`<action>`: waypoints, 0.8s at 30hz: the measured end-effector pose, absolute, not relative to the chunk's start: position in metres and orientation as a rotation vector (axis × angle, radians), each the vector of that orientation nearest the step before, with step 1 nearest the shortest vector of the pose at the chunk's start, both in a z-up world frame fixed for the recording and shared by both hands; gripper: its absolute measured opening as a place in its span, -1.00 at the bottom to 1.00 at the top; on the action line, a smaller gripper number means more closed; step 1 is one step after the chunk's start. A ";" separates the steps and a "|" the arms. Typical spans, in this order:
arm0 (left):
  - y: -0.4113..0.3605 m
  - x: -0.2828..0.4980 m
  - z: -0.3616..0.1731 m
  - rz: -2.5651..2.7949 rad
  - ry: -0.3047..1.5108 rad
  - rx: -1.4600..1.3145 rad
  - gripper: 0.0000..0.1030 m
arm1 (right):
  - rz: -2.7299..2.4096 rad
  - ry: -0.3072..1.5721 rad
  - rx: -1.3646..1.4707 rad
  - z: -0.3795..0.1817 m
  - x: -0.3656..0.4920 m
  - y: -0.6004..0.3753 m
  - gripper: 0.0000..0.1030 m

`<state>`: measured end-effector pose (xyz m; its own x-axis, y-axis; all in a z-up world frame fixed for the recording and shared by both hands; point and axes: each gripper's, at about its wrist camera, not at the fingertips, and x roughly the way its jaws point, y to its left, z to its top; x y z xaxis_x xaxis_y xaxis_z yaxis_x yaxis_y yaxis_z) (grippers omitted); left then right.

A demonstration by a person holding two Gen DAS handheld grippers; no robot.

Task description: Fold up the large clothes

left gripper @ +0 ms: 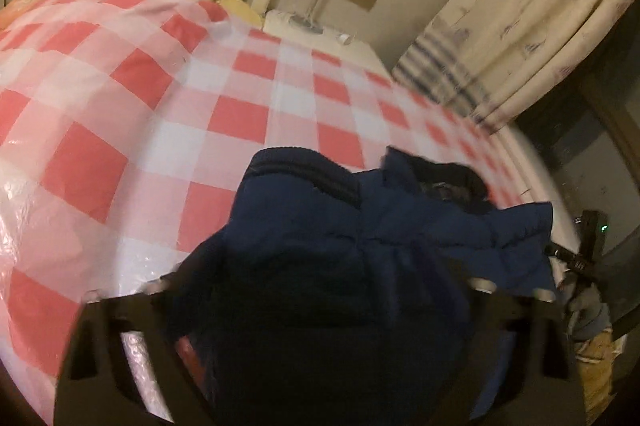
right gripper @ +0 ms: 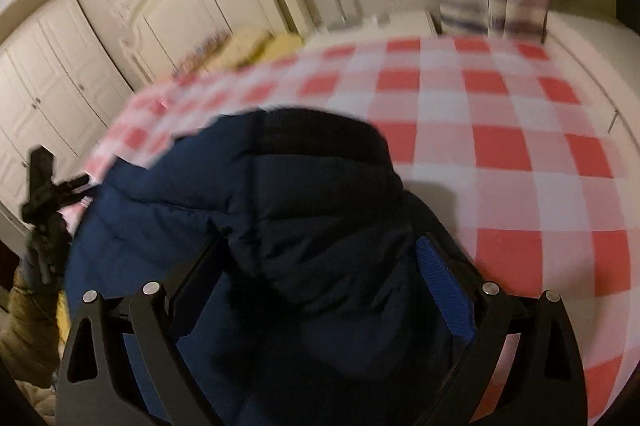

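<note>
Bedroom: bed [left gripper: 168, 74], wardrobe [right gripper: 60, 74], curtains [left gripper: 520, 10]

Dim warm light, motion blur

You have a large dark navy puffer jacket [left gripper: 400, 226], quilted in wide padded bands, with a darker ribbed band [left gripper: 304, 178] along one edge. It is not flat: it lies bunched and folded over itself on the bed, on the red and white checked cover [left gripper: 168, 98]. In the left wrist view it fills the lower middle and reaches to the right edge of the bed. In the right wrist view [right gripper: 248, 210] it makes a rounded heap, and a bright blue strap [right gripper: 440, 286] shows at its right side.
</note>
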<state>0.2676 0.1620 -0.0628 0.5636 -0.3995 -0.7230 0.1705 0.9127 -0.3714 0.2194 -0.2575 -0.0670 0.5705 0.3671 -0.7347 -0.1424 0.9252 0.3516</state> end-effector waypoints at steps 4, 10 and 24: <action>0.168 0.249 -0.047 -0.323 0.833 -0.279 -0.80 | 0.353 0.758 0.384 -0.047 0.190 -0.267 -0.54; 0.148 0.219 0.024 -0.341 0.669 -0.208 -0.85 | 0.322 0.559 0.214 0.034 0.137 -0.242 -0.69; 0.136 0.324 -0.083 -0.121 0.944 -0.250 -0.56 | 0.086 0.875 0.439 -0.091 0.236 -0.279 -0.64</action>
